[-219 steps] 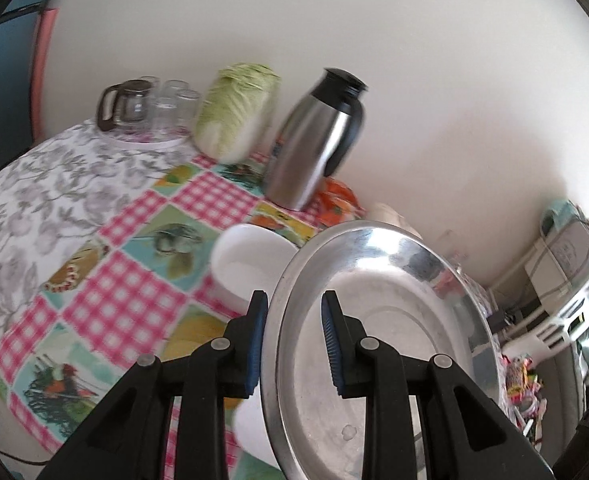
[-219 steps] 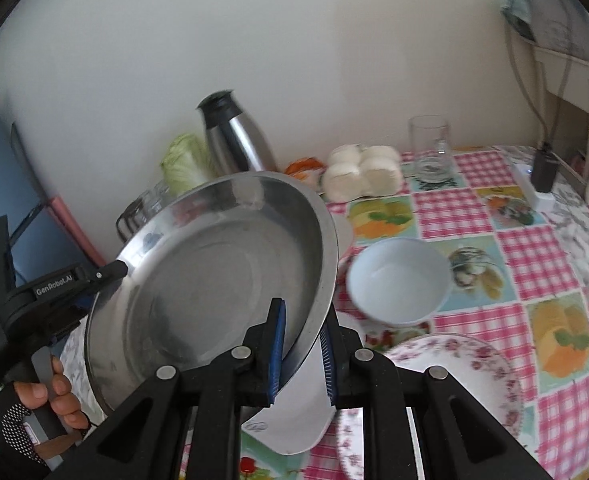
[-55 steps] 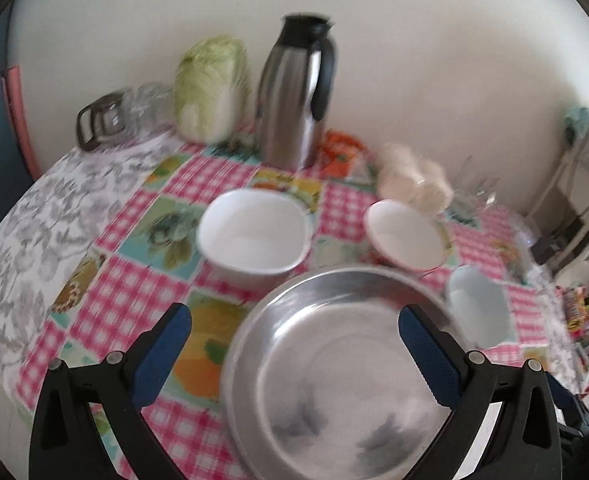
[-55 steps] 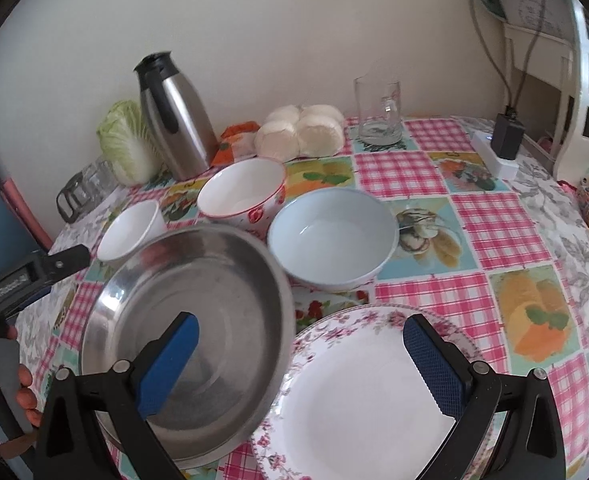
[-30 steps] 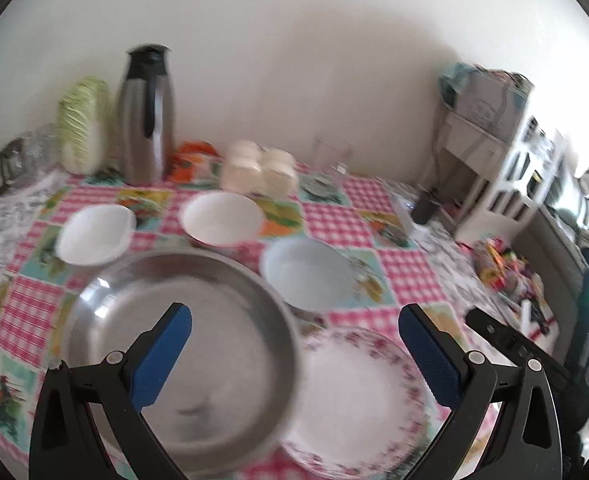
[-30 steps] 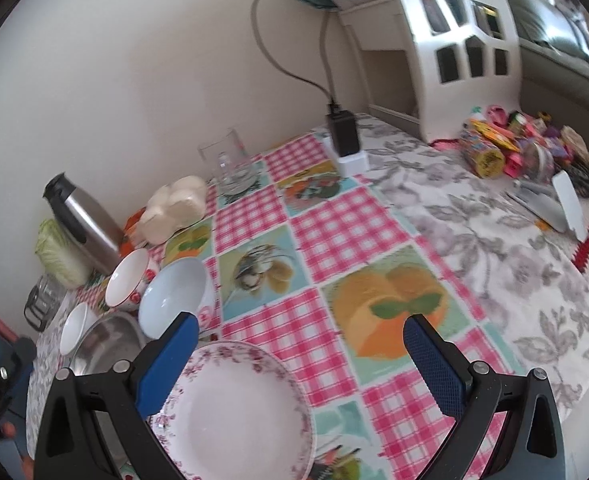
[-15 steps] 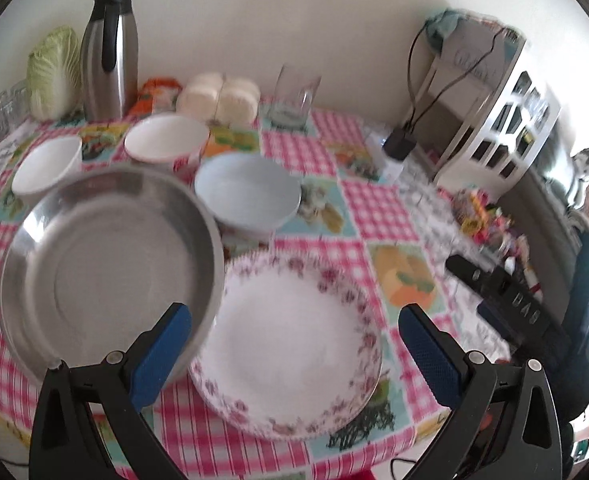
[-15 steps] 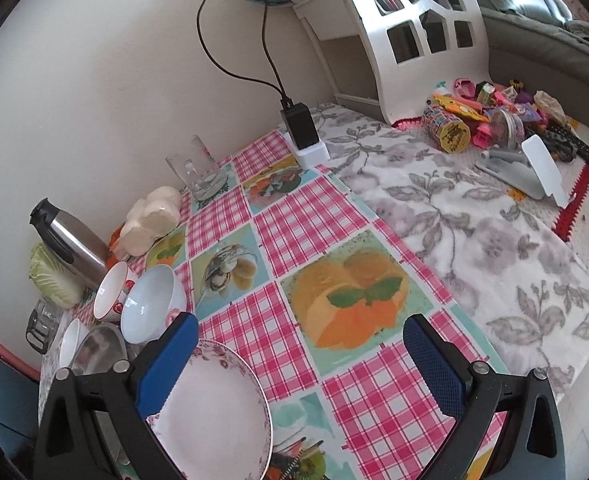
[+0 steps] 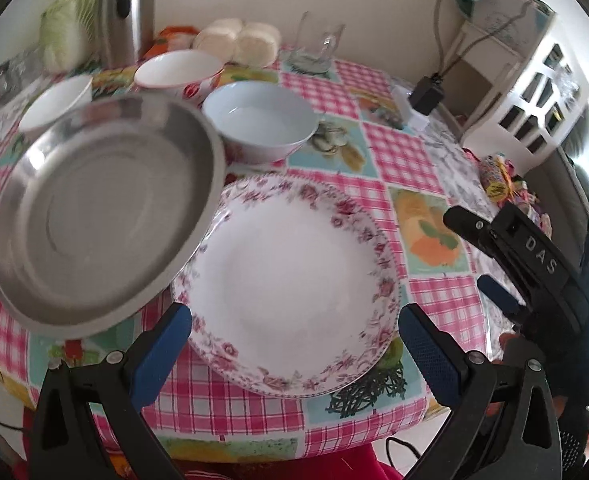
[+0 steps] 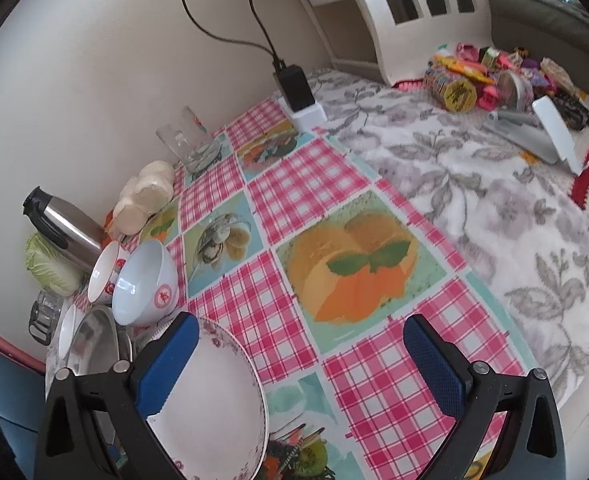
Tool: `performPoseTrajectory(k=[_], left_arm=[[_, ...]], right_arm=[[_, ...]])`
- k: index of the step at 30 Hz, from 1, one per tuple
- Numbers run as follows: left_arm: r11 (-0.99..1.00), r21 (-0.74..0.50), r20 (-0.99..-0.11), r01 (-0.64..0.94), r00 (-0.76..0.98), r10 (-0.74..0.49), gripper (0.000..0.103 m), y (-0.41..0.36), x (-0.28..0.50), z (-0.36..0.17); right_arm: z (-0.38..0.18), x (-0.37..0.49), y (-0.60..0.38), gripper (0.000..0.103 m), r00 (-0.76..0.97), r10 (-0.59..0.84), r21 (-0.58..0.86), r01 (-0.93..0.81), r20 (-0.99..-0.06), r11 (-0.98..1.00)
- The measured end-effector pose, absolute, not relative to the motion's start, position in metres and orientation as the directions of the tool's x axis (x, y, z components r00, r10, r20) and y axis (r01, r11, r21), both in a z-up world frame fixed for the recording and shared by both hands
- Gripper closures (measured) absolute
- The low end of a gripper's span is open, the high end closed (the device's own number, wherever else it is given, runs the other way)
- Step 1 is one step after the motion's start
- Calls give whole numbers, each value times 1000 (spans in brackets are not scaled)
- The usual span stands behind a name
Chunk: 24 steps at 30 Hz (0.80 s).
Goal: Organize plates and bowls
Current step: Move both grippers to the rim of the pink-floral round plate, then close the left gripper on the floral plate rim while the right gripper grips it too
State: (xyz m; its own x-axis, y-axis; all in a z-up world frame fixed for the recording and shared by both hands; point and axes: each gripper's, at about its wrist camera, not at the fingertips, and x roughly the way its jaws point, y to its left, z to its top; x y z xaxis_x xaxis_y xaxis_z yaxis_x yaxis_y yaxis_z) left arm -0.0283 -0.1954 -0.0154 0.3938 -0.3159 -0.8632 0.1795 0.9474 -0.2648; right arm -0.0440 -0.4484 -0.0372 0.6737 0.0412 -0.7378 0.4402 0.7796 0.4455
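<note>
Round table under a pink-checked oilcloth with fruit panels (image 9: pixel 390 148). Crockery spread over its near half.

Left claw (image 9: pixel 294 344): jaws spread wide, nothing between them. It hangs above the near rim of the white plate with a pink rose border (image 9: pixel 290 280); the plate sits in the span between the two blue pads (image 9: pixel 160 350), neither pad touching it so far as can be seen.

Large round stainless-steel pan (image 9: pixel 102 216) lies left of the rose plate, its right rim overlapping the plate's left edge. Pale blue-white bowl (image 9: pixel 260 120) stands just beyond both, upright. Behind it a white bowl with a red rim (image 9: pixel 178 70), and to the left of that a small plain white bowl (image 9: pixel 56 100). All three bowls sit apart, none nested.

Right claw (image 10: pixel 300 364): also wide open and empty. Seen from its own camera it is over bare checked cloth at the table's near edge; the rose plate lies beside and partly under its left pad (image 10: pixel 166 362), contact not clear. From the left camera the right claw shows off the plate's right side, clear of it.

Far edge by the wall: steel thermos jug with black lid (image 9: pixel 126 12), a pale green cabbage (image 9: pixel 60 34), white round buns (image 9: pixel 238 42), a clear glass mug (image 9: pixel 318 46).
</note>
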Motion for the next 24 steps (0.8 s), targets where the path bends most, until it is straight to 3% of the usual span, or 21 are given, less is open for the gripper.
performPoseTrajectory(k=[14, 16, 18, 24], left_arm=[[959, -280, -914, 39, 294, -279, 1, -175, -17, -50], [960, -280, -918, 22, 285, -275, 5, -173, -16, -53], [961, -278, -922, 2, 280, -268, 17, -169, -14, -56], [951, -302, -921, -72, 279, -271, 24, -155, -8, -63]], right_arm=[[-71, -19, -411, 0, 565, 174, 428, 353, -806, 832], [-73, -17, -405, 0, 562, 197, 437, 331, -803, 836], [-74, -15, -402, 3, 568, 218, 452, 311, -794, 836], [-75, -11, -398, 11, 582, 241, 476, 290, -776, 830]])
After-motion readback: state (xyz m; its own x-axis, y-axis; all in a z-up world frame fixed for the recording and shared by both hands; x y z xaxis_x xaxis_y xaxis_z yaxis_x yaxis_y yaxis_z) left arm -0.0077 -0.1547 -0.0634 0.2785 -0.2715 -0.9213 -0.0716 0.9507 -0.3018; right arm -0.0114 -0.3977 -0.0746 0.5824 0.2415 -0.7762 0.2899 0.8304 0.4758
